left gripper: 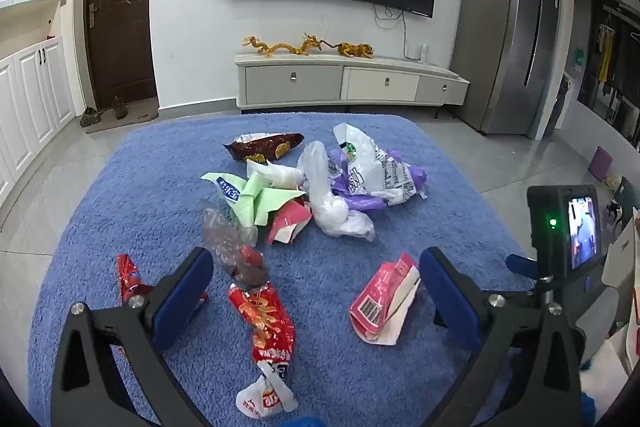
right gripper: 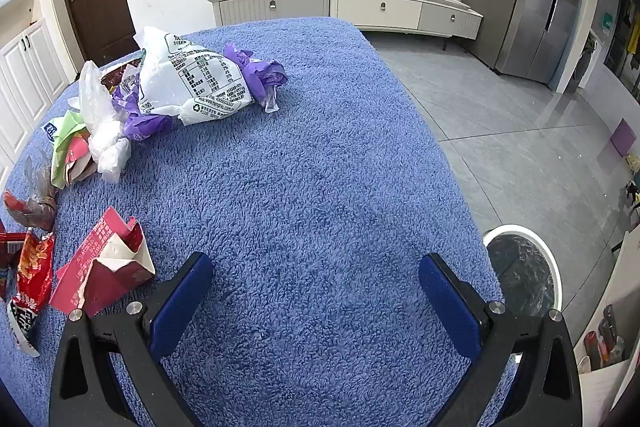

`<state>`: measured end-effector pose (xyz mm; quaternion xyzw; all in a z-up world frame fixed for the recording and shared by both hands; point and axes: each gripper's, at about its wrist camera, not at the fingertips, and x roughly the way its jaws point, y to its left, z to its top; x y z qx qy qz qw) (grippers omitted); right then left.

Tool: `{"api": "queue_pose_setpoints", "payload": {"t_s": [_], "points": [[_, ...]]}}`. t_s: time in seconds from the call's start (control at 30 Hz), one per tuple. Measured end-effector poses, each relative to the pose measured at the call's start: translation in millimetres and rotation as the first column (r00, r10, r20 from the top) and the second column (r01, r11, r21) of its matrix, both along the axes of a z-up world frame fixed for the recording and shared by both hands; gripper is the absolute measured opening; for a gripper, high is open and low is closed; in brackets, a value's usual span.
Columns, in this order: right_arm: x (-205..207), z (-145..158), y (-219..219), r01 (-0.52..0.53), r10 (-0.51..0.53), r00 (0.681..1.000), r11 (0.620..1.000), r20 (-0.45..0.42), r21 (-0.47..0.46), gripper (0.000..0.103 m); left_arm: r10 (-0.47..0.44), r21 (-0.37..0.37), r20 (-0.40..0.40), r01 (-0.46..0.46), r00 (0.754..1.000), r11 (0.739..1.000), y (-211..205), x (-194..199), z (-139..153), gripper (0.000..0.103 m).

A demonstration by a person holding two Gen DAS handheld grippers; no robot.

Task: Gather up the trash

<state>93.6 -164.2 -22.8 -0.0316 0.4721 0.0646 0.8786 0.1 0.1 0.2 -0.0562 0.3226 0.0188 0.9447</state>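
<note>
Only the right wrist view shows the round white-rimmed trash bin, lined with a dark bag, standing on the grey tiled floor just past the right edge of the blue fuzzy surface; what lies inside it I cannot tell. Only the left wrist view shows most of the trash: a white printed bag tangled with purple plastic, a brown snack wrapper, green paper, a pink torn carton and a red wrapper. All of it lies on the surface. The left hand-held gripper hangs over the red wrapper, jaws wide and empty. The right hand-held gripper is spread wide over bare pile, holding nothing.
</note>
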Motion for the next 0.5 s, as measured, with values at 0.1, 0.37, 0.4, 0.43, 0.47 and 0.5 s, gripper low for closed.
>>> {"api": "queue_pose_setpoints", "payload": {"t_s": [0.1, 0.37, 0.4, 0.43, 0.47, 0.5], "points": [[0, 1, -1, 0.005, -0.005, 1.000, 1.000, 0.001, -0.002, 0.103, 0.001, 0.012, 0.008, -0.001, 1.000, 1.000, 2, 0, 1, 0.103], [-21, 8, -16, 0.004, -0.005, 1.000, 0.998, 0.010, 0.065, 0.103, 0.025, 0.074, 0.053, -0.029, 0.998, 0.997, -11, -29, 19, 0.103], [-25, 12, -22, 0.021, -0.023, 1.000, 0.996, 0.021, 0.089, 0.103, 0.029, 0.079, 0.053, -0.034, 0.998, 0.996, -12, -31, 20, 0.103], [-30, 16, -30, 0.040, -0.044, 0.998, 0.994, 0.035, 0.105, 0.103, 0.031, 0.081, 0.055, -0.035, 0.998, 0.996, -12, -34, 22, 0.103], [-35, 22, -37, 0.060, -0.066, 0.996, 0.991, 0.053, 0.116, 0.103, 0.033, 0.082, 0.055, -0.037, 0.998, 0.996, -12, -34, 22, 0.103], [-40, 28, -45, 0.077, -0.087, 0.993, 0.990, 0.075, 0.121, 0.103, 0.035, 0.083, 0.059, -0.039, 0.998, 0.996, -13, -36, 24, 0.103]]}}
